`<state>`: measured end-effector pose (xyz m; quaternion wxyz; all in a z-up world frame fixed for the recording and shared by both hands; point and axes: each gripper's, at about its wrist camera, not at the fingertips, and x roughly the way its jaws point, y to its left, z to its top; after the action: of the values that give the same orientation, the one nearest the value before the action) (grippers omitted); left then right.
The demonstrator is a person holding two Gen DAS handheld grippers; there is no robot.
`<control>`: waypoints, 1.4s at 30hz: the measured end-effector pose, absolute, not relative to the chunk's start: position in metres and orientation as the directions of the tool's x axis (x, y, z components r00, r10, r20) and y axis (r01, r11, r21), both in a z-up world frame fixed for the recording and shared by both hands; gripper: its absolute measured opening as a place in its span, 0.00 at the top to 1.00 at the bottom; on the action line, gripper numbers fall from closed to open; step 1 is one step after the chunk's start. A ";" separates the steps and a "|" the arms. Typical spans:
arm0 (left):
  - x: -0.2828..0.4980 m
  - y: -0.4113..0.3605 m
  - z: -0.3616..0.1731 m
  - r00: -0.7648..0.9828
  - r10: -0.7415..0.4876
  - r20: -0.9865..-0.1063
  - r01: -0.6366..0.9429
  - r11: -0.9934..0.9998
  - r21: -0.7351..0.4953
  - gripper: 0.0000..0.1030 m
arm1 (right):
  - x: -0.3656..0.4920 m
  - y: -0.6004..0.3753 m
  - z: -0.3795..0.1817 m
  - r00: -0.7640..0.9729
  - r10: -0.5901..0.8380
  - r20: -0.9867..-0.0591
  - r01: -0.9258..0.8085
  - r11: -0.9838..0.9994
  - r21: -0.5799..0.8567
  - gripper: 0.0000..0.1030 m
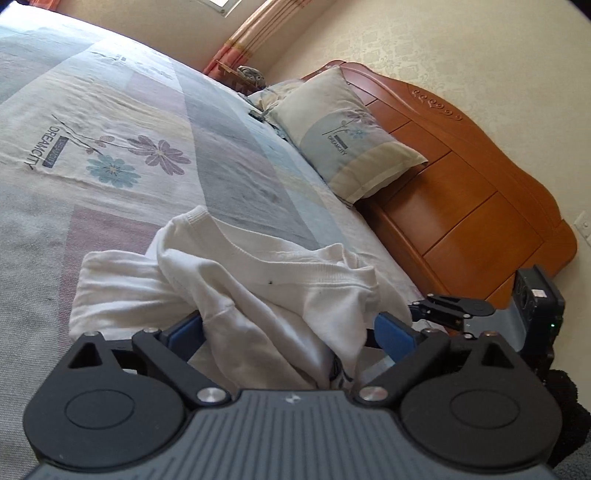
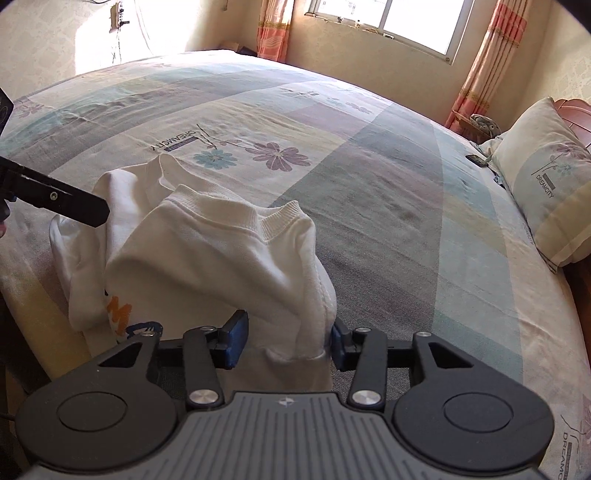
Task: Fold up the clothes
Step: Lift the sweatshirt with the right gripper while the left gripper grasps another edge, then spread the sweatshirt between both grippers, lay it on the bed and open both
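Note:
A white sweatshirt [image 1: 236,280] lies bunched at the near edge of the bed; it also shows in the right wrist view [image 2: 221,251], with an orange and blue print near its left side. My left gripper [image 1: 288,328] is open, its blue pads wide apart with loose cloth lying between them. My right gripper [image 2: 288,339] is open too, its pads on either side of a fold of the sweatshirt, not pressing it. The right gripper shows in the left wrist view [image 1: 480,310], and a left finger [image 2: 62,203] shows in the right wrist view.
The bed sheet [image 2: 369,177] has pastel blocks and flower prints. A pillow [image 1: 347,136] leans on the wooden headboard [image 1: 461,177] at the right. A window [image 2: 384,22] with pink curtains is behind the bed. A small dark object [image 2: 476,159] lies by the pillow.

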<state>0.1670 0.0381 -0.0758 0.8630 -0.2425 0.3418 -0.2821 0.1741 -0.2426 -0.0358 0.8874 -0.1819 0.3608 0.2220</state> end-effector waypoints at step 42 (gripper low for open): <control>0.297 0.079 0.020 0.747 -0.275 -0.605 0.326 0.945 -0.027 1.00 | 0.294 -0.276 0.004 0.752 0.210 -0.625 -0.398 0.901 -0.175 0.87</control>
<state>0.2973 0.0795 0.0199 0.9338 0.0400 0.3170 -0.1608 0.2935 -0.2764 0.0039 0.9237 -0.1502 0.3117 0.1646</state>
